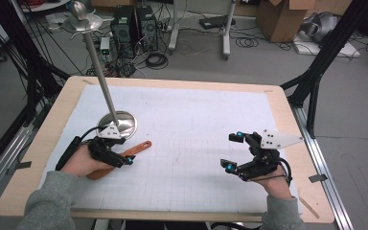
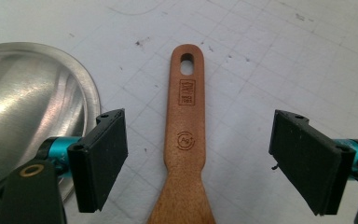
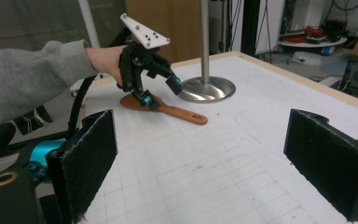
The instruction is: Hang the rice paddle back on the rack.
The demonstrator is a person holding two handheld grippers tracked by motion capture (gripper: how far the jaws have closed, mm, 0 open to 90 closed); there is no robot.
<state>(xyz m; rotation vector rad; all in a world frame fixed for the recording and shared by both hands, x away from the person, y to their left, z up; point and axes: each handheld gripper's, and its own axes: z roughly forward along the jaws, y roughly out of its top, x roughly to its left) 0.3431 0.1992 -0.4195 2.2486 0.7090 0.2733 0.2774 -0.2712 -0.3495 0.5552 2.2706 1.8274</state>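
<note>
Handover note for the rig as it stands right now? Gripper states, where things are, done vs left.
Left gripper: open, jaws either side of the wooden spatula handle, not closed on it.
Right gripper: open, holding nothing, above the mat on the right side.
Spatula lies flat on the mat, hole end pointing away from the left hand, just beside the round base of the steel stand.
Done: left gripper lined up over the handle.
Left: close on the handle and lift; likely the spatula goes to the stand, but where on it cannot be told.
</note>
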